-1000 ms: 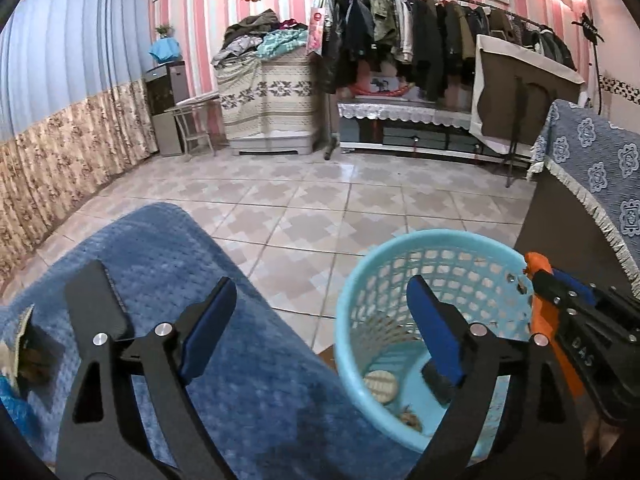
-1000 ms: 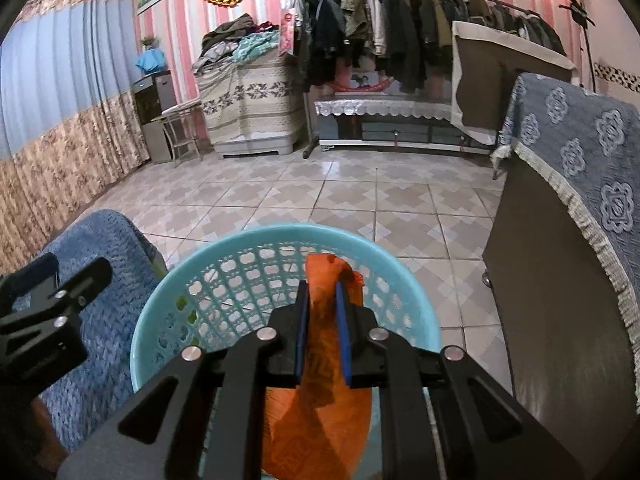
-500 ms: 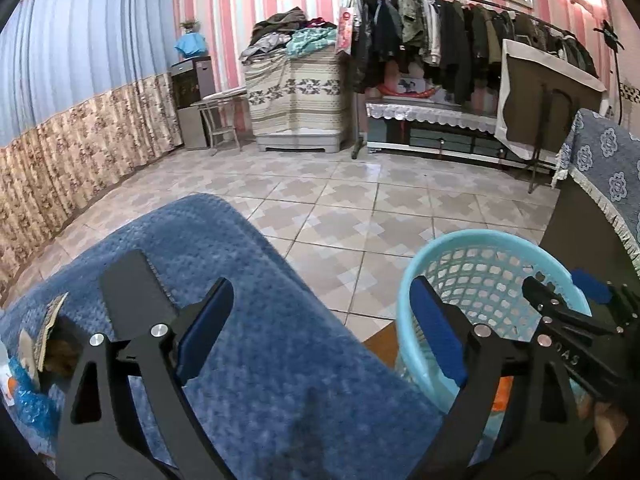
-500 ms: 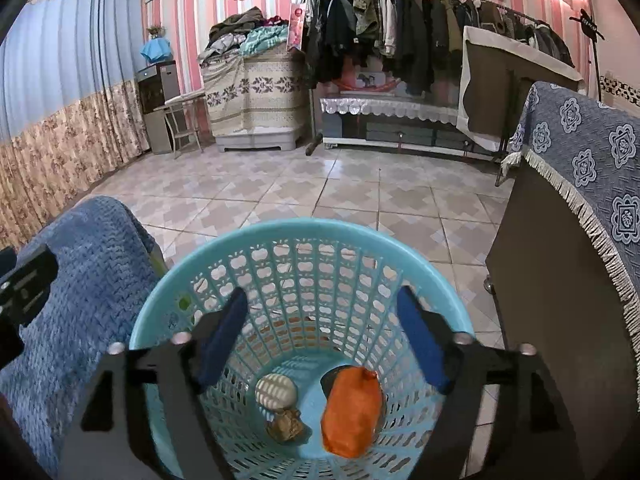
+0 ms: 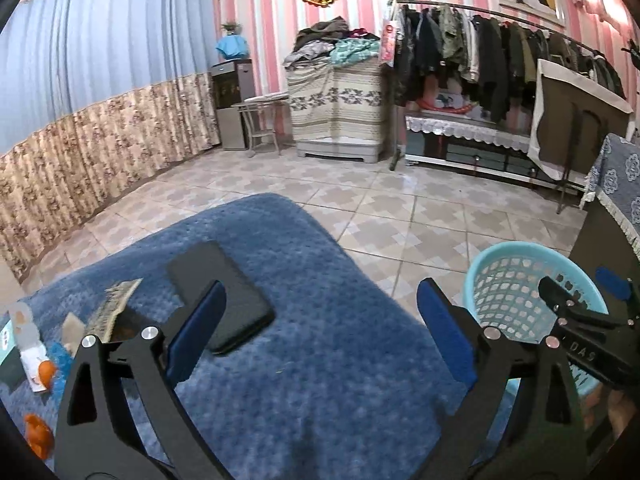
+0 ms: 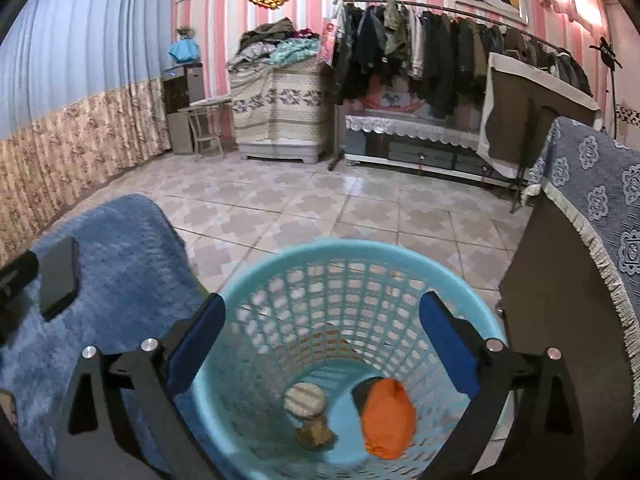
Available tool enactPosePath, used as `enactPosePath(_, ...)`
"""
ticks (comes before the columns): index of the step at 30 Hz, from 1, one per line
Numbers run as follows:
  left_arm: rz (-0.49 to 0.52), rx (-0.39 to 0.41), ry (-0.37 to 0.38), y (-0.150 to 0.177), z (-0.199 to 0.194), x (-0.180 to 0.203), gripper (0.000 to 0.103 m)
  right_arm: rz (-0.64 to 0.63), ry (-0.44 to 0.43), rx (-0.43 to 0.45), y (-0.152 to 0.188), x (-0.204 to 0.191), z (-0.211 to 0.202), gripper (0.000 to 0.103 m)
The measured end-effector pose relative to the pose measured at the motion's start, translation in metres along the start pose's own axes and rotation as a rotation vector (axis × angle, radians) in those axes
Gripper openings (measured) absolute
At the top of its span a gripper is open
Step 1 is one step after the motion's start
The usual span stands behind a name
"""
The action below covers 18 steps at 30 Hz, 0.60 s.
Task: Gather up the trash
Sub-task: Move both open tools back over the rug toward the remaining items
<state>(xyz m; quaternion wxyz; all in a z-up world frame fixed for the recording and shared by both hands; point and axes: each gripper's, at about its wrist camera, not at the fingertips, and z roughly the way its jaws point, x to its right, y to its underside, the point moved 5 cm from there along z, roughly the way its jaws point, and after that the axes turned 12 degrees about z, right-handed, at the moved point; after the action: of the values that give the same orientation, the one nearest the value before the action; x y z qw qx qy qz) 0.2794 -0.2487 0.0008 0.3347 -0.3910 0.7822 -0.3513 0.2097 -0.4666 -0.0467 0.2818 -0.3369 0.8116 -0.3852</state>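
Note:
My right gripper point(image 6: 322, 308) hangs over the light blue mesh basket point(image 6: 360, 246), its jaws opening with nothing between them. An orange wrapper point(image 6: 386, 416), a pale ball point(image 6: 304, 398) and a brown scrap point(image 6: 314, 432) lie on the basket's bottom. My left gripper point(image 5: 318, 300) hovers above the blue blanket point(image 5: 320, 380), jaws also opening and empty. Near its left finger lie a black phone point(image 5: 222, 296), a torn paper wrapper point(image 5: 114, 304), a white wrapper point(image 5: 34, 364) and orange scraps point(image 5: 38, 436). In the left wrist view the basket point(image 5: 516, 246) sits at the right.
A dark cabinet point(image 6: 560, 300) draped with a blue patterned cloth point(image 6: 600, 184) stands right of the basket. Tiled floor point(image 6: 320, 200) stretches to a clothes rack point(image 6: 440, 48) and a covered pile point(image 6: 280, 100) at the striped back wall.
My right gripper opened and the orange wrapper dropped into the basket. My left gripper swung left from the basket over the blanket, bringing the phone and scraps into view.

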Motion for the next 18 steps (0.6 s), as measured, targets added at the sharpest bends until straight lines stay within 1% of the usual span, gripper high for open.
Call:
enactPosePath(3,-0.008,-0.002,-0.022,0.004,-0.008,-0.01,0.097,-0.02,-0.027,0.015,0.0,-0.015,-0.01,0.097)
enactPosePath(5,-0.006,-0.006,-0.05,0.008,-0.014,-0.019,0.097,-0.028,-0.041,0.02,0.001,-0.022,-0.016,0.097)
enactPosePath(9,-0.001,-0.023,-0.087,0.024,-0.03,-0.037,0.098,-0.032,-0.102,0.014,0.008,-0.042,-0.03,0.098)
enactPosePath(12,0.002,-0.055,-0.146,0.039,-0.04,-0.054,0.098,-0.053,-0.148,0.015,0.012,-0.061,-0.04,0.098)
enactPosePath(16,-0.048,-0.101,-0.201,0.063,-0.058,-0.087,0.098,-0.087,-0.226,0.014,0.025,-0.092,-0.055,0.098)
enactPosePath(18,-0.086,-0.124,-0.251,0.079,-0.071,-0.109,0.098,-0.114,-0.269,0.007,0.033,-0.112,-0.062,0.098)
